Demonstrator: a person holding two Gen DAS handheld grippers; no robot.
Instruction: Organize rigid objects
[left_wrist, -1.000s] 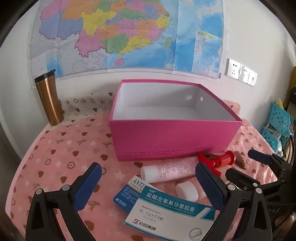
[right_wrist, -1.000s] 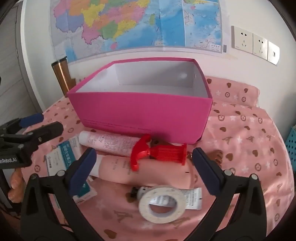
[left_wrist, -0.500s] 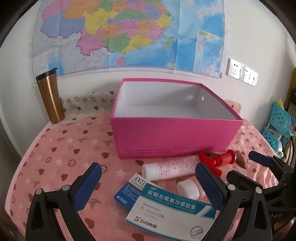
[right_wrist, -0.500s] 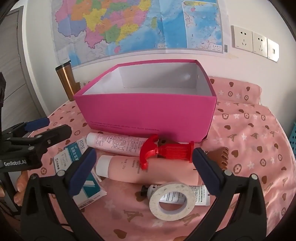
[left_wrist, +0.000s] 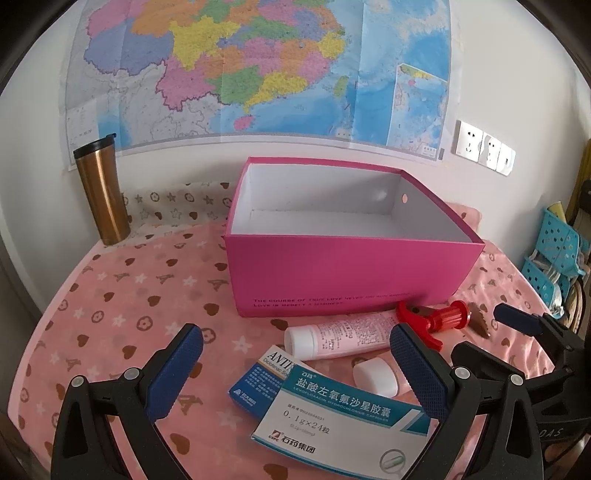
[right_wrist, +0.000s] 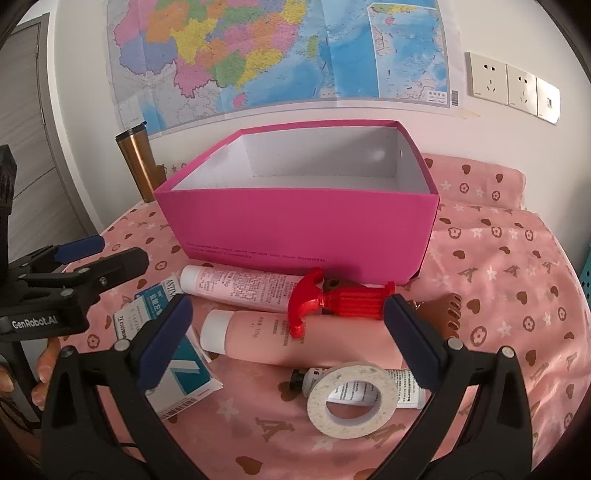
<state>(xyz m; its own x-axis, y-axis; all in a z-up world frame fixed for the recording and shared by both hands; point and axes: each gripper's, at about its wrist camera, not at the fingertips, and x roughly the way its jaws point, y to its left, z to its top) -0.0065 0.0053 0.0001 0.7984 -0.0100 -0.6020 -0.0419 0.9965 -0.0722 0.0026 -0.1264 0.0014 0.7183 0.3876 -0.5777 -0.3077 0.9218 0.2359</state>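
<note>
An empty pink box (left_wrist: 347, 273) (right_wrist: 303, 225) stands on the pink patterned cloth. In front of it lie a pale pink tube (left_wrist: 340, 338) (right_wrist: 240, 286), a salmon tube (right_wrist: 295, 339), a red spray head (right_wrist: 332, 301) (left_wrist: 436, 319), a tape roll (right_wrist: 352, 393), a small white tube (right_wrist: 384, 384) and two medicine cartons (left_wrist: 340, 417) (right_wrist: 173, 354). My left gripper (left_wrist: 295, 373) hangs open above the cartons. My right gripper (right_wrist: 286, 332) is open over the salmon tube, holding nothing.
A copper tumbler (left_wrist: 101, 190) stands at the back left by the wall. A brown foot-shaped item (right_wrist: 443, 310) lies right of the spray head. Blue baskets (left_wrist: 554, 254) sit off the table's right side. A hand (right_wrist: 40, 373) holds the left tool.
Both grippers have drawn back and risen slightly, so the box and items sit a little lower and farther in view. Nothing was grasped.
</note>
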